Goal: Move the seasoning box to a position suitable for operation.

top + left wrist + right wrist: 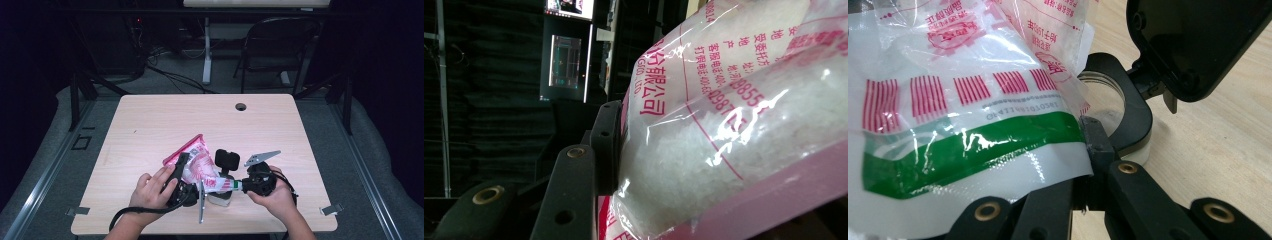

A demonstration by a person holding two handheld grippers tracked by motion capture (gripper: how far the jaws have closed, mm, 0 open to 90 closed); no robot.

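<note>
The plastic bag (197,162) of white crystals carries red Chinese print, a green band and a barcode number too smeared to read. It is held above the table (150,120), over an open-lidded jar (1128,125). The left gripper (181,167) clamps its body; the right gripper (239,185) pinches its end. Much of the jar is hidden.

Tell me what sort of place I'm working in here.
Likely a dim lab or recording room: a bare wooden table, a folding chair behind it, cables on the carpet, and lit screens in the dark.
</note>
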